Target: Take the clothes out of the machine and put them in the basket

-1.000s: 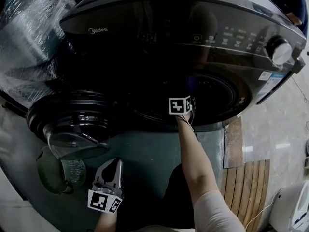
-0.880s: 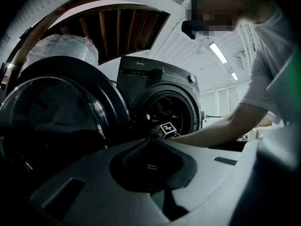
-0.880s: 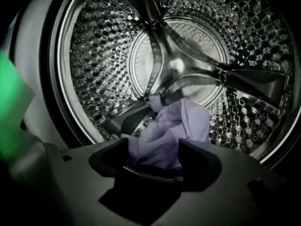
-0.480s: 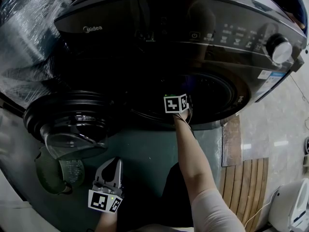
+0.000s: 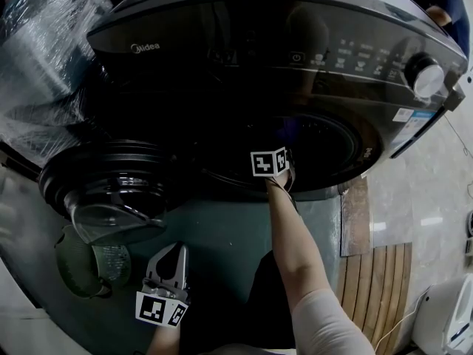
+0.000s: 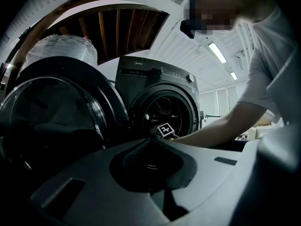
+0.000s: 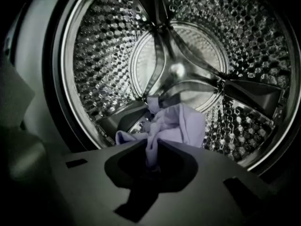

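Machine: a dark front-loading washing machine (image 5: pixel 222 43) stands on the floor (image 5: pixel 222 231), with its round door (image 5: pixel 111 187) swung wide open to the left.
Controls: a silver dial (image 5: pixel 426 76) sits at the right end of the panel.
Drum: the steel drum (image 7: pixel 94 55) is perforated, with ribs that meet at a hub on the back wall.
Clothes: one pale lavender cloth (image 7: pixel 183 126) lies bunched at the bottom of the drum, near its front rim.
Right claw: the right claw (image 7: pixel 151 145) reaches through the machine's mouth. Its jaws have just been closing and now pinch a fold of the lavender cloth between them.
Right arm: a bare forearm (image 5: pixel 295 250) runs from the bottom edge of the head view up to the marker cube (image 5: pixel 268 161) at the door opening.
Left claw: the left claw (image 5: pixel 176 248) is held low over the floor, well back from the machine, its jaws pressed together with nothing between them.
Basket: a green basket (image 5: pixel 85 261) stands on the floor below the open door, left of the left claw.
Surroundings: a plastic-wrapped bundle (image 5: pixel 44 58) is left of the machine and wooden slats (image 5: pixel 377 287) lie on the floor to its right.
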### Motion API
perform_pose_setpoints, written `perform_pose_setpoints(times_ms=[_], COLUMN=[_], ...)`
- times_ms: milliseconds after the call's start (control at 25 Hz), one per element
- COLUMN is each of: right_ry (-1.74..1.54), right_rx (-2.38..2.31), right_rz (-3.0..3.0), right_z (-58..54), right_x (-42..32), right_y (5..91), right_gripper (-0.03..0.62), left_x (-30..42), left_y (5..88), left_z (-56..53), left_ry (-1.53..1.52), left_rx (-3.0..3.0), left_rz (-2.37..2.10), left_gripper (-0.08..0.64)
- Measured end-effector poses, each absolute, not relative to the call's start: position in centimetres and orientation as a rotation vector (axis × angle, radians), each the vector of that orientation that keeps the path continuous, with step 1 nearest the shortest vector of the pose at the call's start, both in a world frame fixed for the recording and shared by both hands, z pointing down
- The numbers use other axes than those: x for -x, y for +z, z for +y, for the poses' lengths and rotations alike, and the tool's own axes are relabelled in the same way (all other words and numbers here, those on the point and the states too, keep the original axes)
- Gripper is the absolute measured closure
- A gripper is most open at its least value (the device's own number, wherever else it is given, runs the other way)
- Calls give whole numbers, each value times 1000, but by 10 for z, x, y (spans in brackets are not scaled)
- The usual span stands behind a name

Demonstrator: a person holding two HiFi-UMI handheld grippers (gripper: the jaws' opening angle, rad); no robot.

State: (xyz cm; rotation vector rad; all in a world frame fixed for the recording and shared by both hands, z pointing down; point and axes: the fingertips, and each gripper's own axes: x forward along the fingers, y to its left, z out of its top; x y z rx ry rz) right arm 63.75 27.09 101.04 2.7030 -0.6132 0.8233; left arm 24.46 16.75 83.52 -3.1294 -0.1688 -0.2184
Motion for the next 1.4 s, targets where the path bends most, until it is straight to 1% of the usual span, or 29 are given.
perform_pose_setpoints(times_ms=[360, 800, 1400], right_ry=[655, 663, 556], right_rx=[-2694, -2726, -2768], right_rz=[-635, -653, -658], right_z=[267, 270, 278], right_x=[-630, -624, -610], right_y=[996, 987, 934], right_gripper=[543, 543, 543], left_x=[-237, -236, -237], left_y=[833, 824, 812], left_z=[170, 165, 167], left_ry=[-207, -173, -116], left_rx=[3130, 3140, 3162], left_rz=[-165, -164, -208], left_gripper=[538, 538, 538])
